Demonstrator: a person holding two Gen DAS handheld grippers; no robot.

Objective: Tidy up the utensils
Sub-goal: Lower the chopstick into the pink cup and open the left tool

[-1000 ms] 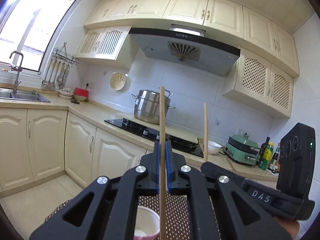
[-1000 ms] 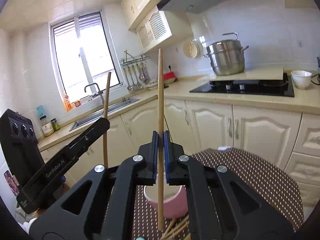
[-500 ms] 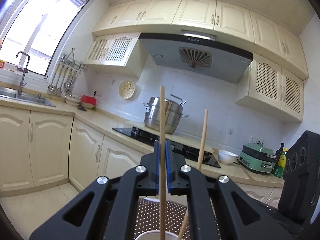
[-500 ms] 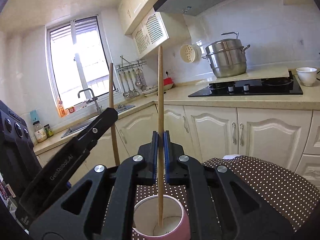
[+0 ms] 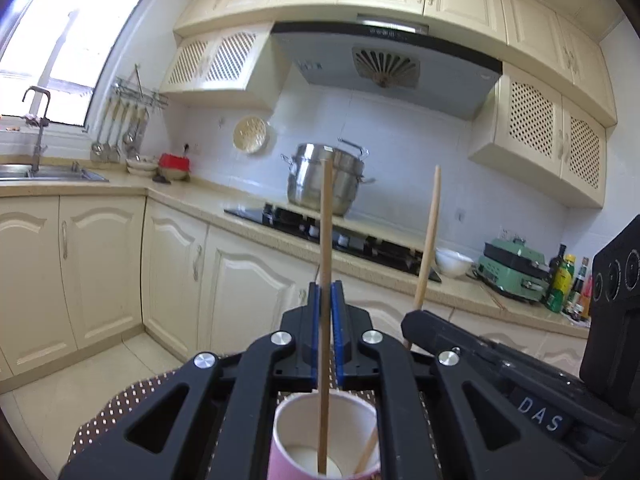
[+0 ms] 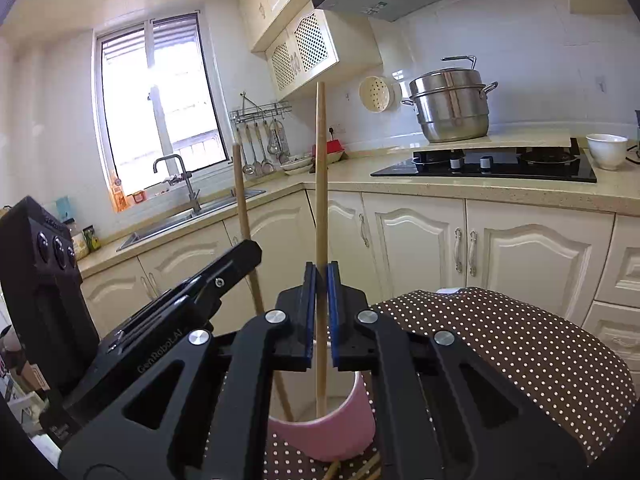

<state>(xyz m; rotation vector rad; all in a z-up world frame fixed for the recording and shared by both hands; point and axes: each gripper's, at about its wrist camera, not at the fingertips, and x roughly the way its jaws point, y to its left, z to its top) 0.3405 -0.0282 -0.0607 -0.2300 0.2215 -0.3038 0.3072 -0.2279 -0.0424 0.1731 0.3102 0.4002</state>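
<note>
A pink paper cup (image 5: 326, 438) stands on a brown polka-dot cloth (image 6: 500, 344); it also shows in the right wrist view (image 6: 324, 434). My left gripper (image 5: 325, 292) holds a wooden chopstick (image 5: 325, 264) upright, its lower end inside the cup. My right gripper (image 6: 320, 276) holds a second chopstick (image 6: 320, 200) upright, its lower end also in the cup. The jaws of both look slightly parted around the sticks. Each view shows the other gripper's stick (image 5: 428, 240) (image 6: 245, 232) leaning into the cup.
More loose chopsticks (image 6: 360, 470) lie on the cloth by the cup's base. Behind are kitchen cabinets, a hob (image 6: 492, 164) with a steel pot (image 6: 450, 106), a white bowl (image 6: 606, 150) and a sink (image 6: 188, 216) under the window.
Both grippers moved down and together over the cup; both chopstick ends went into the cup. The blue pads have parted a little around each stick.
</note>
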